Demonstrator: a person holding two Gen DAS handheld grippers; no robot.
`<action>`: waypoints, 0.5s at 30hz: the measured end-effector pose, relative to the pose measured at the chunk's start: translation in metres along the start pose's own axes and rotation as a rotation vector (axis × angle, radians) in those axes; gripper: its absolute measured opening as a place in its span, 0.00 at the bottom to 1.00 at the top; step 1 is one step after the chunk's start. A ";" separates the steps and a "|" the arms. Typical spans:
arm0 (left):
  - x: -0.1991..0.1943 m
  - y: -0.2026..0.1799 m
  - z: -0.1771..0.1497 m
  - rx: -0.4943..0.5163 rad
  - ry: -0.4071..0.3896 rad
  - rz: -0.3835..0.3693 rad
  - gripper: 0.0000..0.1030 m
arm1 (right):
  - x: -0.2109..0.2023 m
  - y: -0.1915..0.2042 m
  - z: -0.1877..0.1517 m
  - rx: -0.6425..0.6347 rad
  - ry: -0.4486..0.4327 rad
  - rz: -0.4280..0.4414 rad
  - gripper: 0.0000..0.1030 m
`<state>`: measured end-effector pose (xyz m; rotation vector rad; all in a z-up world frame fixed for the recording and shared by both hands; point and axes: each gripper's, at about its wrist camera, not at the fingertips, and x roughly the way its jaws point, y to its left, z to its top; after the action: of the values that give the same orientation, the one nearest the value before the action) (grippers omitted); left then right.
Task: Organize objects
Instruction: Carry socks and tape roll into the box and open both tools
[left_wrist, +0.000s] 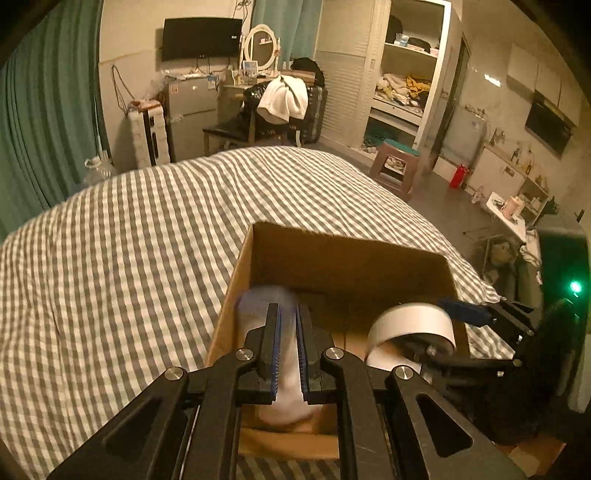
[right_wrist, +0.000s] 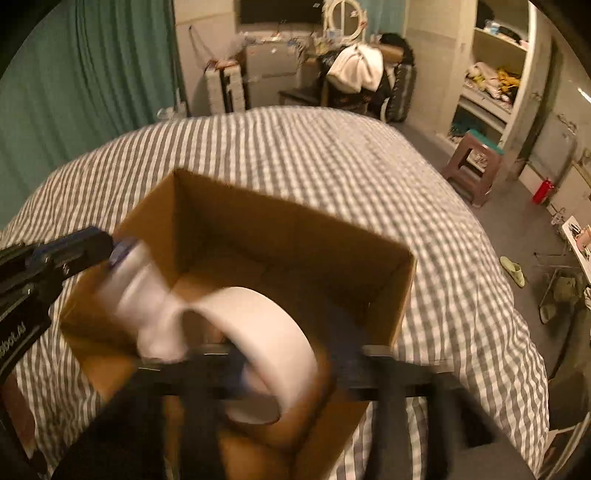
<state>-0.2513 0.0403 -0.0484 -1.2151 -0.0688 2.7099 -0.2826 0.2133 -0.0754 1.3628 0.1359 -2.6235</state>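
An open cardboard box (left_wrist: 351, 258) stands on the checked bed; it also shows in the right wrist view (right_wrist: 258, 229). My left gripper (left_wrist: 289, 325) is over the box's left side, its jaws narrowly apart, with a blurred white bottle (left_wrist: 266, 299) with a blue cap between and beyond the fingers; contact is unclear. The bottle (right_wrist: 144, 295) also shows in the right wrist view. My right gripper (left_wrist: 461, 325) is at the box's right side with a white tape roll (left_wrist: 413, 325) between its fingers. In the blurred right wrist view the roll (right_wrist: 266, 325) sits over the box.
The grey and white checked bedspread (left_wrist: 147, 240) fills the left and far side. A brown stool (left_wrist: 395, 166) and a red bottle (left_wrist: 459, 175) stand on the floor beyond the bed's right edge. Shelves (left_wrist: 406, 74) and a chair with clothes (left_wrist: 280, 99) are at the back.
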 end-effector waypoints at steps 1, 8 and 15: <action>-0.002 0.001 -0.002 -0.006 0.005 -0.012 0.14 | -0.003 0.002 -0.003 -0.004 -0.009 0.008 0.65; -0.027 0.011 -0.010 -0.005 -0.031 0.023 0.66 | -0.048 0.000 -0.017 -0.002 -0.073 0.087 0.79; -0.073 0.033 -0.024 -0.034 -0.092 0.035 0.89 | -0.090 -0.012 -0.039 0.036 -0.152 0.046 0.80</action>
<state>-0.1902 -0.0055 -0.0143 -1.1098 -0.1075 2.8052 -0.2030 0.2423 -0.0240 1.1563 0.0359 -2.6903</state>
